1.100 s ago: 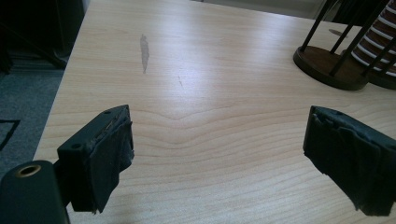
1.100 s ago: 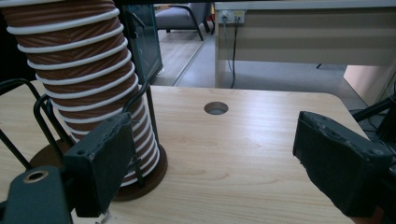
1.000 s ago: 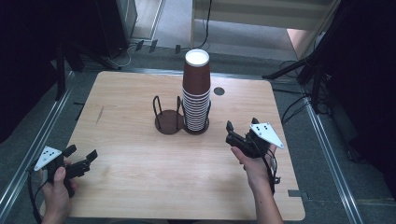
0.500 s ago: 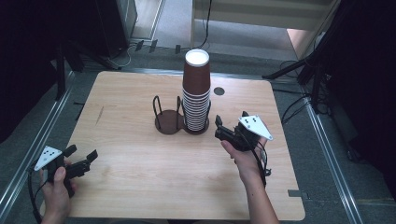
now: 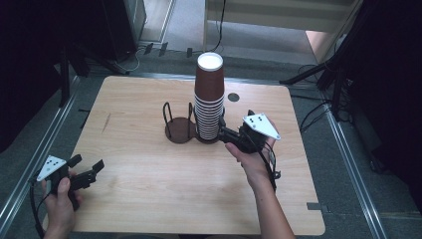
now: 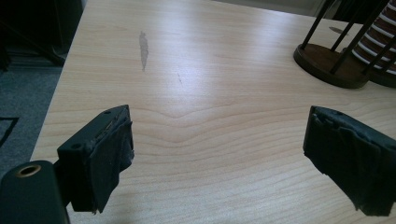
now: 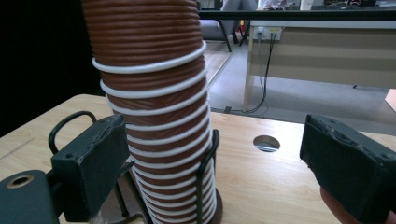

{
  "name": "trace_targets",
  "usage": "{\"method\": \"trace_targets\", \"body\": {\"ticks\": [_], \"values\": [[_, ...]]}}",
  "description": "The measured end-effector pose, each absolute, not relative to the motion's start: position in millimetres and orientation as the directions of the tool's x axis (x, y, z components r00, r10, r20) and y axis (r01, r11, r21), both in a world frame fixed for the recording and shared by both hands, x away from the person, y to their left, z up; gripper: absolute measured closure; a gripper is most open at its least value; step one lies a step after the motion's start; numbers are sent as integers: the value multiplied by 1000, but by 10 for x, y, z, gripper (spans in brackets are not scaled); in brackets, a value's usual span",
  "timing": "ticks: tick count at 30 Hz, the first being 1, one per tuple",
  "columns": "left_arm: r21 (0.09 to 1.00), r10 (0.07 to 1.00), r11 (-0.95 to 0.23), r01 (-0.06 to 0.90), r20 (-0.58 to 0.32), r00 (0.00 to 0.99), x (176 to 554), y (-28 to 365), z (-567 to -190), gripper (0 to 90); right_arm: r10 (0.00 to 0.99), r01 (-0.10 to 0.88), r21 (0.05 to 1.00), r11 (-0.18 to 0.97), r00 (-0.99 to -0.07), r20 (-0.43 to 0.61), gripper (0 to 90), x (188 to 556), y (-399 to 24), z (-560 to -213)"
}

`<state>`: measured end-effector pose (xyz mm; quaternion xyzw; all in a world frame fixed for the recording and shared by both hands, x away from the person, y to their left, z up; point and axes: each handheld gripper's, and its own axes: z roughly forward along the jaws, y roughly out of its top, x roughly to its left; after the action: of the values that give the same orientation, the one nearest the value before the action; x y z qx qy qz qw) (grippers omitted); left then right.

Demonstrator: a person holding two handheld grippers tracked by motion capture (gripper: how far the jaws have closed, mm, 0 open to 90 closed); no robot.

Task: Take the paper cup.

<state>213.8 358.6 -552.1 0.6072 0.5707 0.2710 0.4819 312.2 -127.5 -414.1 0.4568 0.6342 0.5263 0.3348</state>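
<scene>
A tall stack of brown paper cups with white rims (image 5: 209, 97) is seated in the right bay of a dark wire two-bay cup holder (image 5: 180, 130), behind the centre of the light wooden table (image 5: 149, 199); a round cable hole (image 5: 233, 97) is found right of and behind the stack

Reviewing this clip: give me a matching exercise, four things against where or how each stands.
Things:
1. cup stack
2. empty holder
3. left gripper
4. right gripper

States:
A. open at the table's near left corner
B. bare wire posts on a dark round base
C. open beside the stack's foot
D. upside down in a wire holder

Pairs: 1-D, 2-B, 3-A, 4-C
</scene>
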Motion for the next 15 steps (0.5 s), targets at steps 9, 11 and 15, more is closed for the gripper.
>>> {"method": "trace_targets", "body": {"ticks": [9, 11, 15], "values": [[893, 954, 114, 435, -220, 202, 2138, 3582, -5520, 91, 924, 220, 975, 33, -379, 55, 79, 3191, -1145, -4064], [893, 954, 115, 436, -221, 202, 2138, 3580, -5520, 91, 922, 221, 975, 31, -382, 57, 79, 3200, -1116, -4048], [892, 954, 112, 438, -219, 203, 2138, 3581, -5520, 91, 918, 216, 976, 35, -392, 54, 79, 3234, -1053, -4017]]}}
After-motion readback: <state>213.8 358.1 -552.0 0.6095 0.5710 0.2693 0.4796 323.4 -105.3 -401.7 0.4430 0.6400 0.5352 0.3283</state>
